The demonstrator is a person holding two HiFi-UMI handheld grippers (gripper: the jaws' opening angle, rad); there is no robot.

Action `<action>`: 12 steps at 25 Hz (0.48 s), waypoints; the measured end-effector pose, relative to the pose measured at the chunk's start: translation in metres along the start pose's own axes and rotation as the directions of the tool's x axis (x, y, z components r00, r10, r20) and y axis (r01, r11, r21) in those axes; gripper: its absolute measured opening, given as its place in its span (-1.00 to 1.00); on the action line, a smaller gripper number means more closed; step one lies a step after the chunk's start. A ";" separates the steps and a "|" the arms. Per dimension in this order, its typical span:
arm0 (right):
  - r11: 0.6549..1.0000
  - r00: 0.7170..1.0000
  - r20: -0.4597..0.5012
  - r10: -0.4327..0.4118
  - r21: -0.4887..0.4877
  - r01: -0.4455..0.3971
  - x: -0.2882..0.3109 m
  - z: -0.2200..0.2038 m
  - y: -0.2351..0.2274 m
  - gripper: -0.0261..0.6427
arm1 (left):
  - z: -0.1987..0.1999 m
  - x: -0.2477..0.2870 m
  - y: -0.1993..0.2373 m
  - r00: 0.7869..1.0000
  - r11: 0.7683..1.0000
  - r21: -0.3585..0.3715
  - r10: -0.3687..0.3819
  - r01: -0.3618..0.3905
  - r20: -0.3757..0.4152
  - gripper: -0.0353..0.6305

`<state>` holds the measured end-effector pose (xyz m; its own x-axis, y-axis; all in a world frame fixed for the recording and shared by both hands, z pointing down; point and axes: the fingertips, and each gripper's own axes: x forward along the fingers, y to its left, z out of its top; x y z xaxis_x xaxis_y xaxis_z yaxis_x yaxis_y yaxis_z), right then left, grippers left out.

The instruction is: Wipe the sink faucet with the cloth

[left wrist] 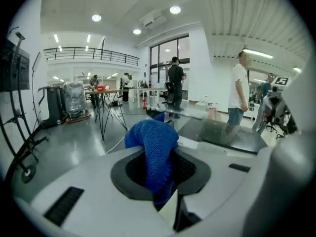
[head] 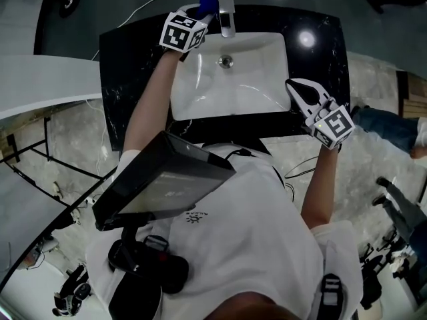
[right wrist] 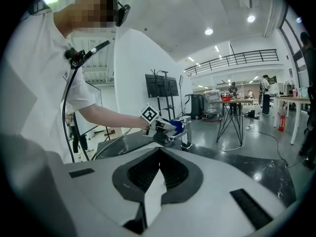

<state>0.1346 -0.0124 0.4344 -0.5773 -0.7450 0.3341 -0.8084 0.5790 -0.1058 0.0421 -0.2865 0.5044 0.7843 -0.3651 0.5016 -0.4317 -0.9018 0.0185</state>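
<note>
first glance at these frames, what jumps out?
The blue cloth draws the eye first, pinched in the left gripper right beside the chrome faucet at the back of the white sink. The sink itself shows bright against the black countertop. The right gripper hangs shut and empty by the sink's right edge.

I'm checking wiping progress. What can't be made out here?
- Whether the cloth touches the faucet: in head view the left gripper covers that spot.
- Left gripper view: a blurred grey shape at the right edge, possibly the faucet, cut off.
- Right gripper view: cloth and faucet too small to judge contact.
</note>
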 end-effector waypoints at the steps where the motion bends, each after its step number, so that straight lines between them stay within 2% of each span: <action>1: 1.000 1.000 0.010 0.002 0.004 -0.002 0.002 0.000 0.000 -0.90 | 0.008 -0.005 -0.001 1.000 1.000 0.021 -0.002 0.002 0.022 -0.70; 5: 1.000 0.999 0.027 0.027 0.000 -0.027 0.011 -0.002 -0.001 -0.90 | 0.038 -0.031 -0.012 0.988 0.999 0.045 -0.014 0.007 0.155 -0.70; 8: 0.999 0.999 0.028 0.041 -0.014 -0.040 0.014 -0.003 -0.003 -0.90 | 0.055 -0.061 -0.030 0.959 0.999 0.027 -0.049 0.043 0.277 -0.70; 10: 0.999 0.999 0.035 0.037 -0.009 -0.037 0.013 -0.005 -0.006 -0.90 | 0.059 -0.078 -0.043 0.946 0.997 0.045 -0.067 0.055 0.316 -0.70; 12: 0.999 0.999 0.038 0.039 -0.005 -0.038 0.012 -0.007 -0.008 -0.90 | 0.058 -0.083 -0.044 0.946 0.997 0.064 -0.050 0.031 0.319 -0.70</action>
<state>0.1349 -0.0233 0.4452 -0.6120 -0.7342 0.2940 -0.7851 0.6089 -0.1135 0.0222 -0.2304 0.4116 0.9061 -0.3741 0.1977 -0.3777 -0.9257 -0.0209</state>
